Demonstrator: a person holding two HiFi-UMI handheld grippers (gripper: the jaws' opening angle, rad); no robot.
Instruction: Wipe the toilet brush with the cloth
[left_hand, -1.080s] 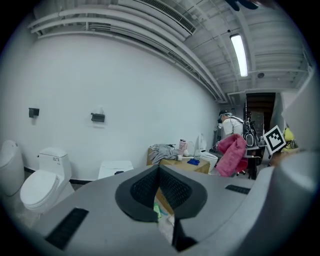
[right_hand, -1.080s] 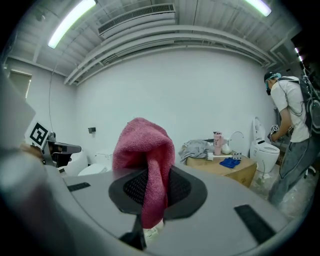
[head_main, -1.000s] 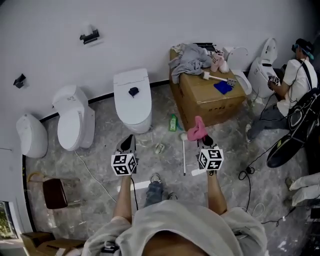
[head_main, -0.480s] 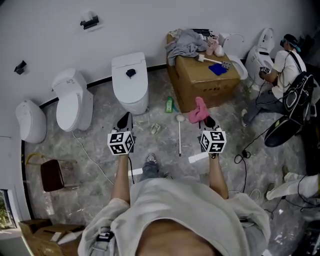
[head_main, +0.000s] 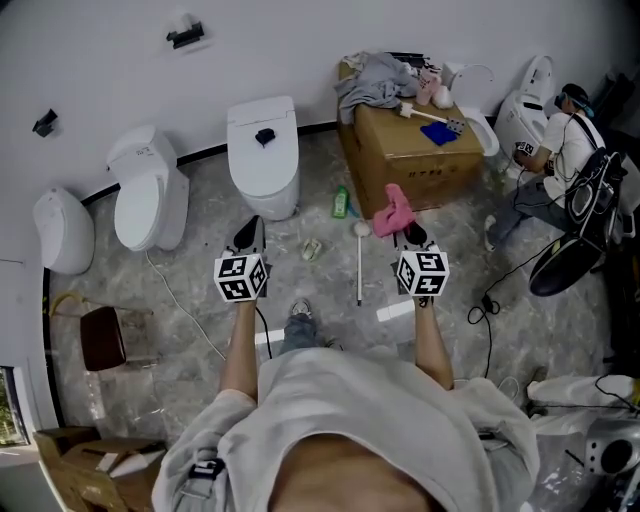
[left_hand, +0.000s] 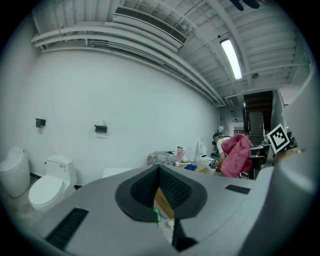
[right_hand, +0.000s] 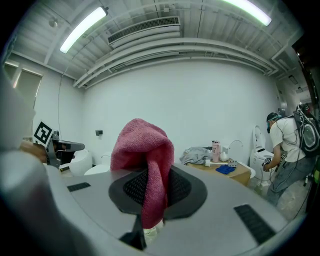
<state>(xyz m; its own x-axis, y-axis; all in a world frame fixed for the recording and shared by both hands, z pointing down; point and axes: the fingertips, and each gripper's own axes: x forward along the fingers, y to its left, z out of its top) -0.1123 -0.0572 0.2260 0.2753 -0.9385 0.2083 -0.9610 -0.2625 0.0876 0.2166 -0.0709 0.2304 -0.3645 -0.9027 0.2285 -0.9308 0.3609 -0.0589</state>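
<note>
A white toilet brush (head_main: 359, 263) lies on the marble floor between my two grippers, its round head toward the box. My right gripper (head_main: 409, 234) is shut on a pink cloth (head_main: 392, 211), which bunches up above the jaws; the cloth (right_hand: 144, 162) fills the middle of the right gripper view. My left gripper (head_main: 249, 232) is shut with nothing between its pads (left_hand: 160, 187). Both grippers are held at about waist height, pointing nearly level, well above the brush. The cloth (left_hand: 235, 155) also shows at the right of the left gripper view.
A white toilet (head_main: 263, 155) stands ahead of the left gripper, with two more (head_main: 145, 195) to its left. A cardboard box (head_main: 415, 160) with clothes, a second brush and a blue cloth stands ahead right. A green bottle (head_main: 341, 203) is on the floor. A person (head_main: 560, 160) crouches far right among cables.
Both grippers rose and shifted slightly; the view swung so the floor, toilets and box sit further up the head view. The pink cloth stays clamped in the right gripper. The brush stayed on the floor.
</note>
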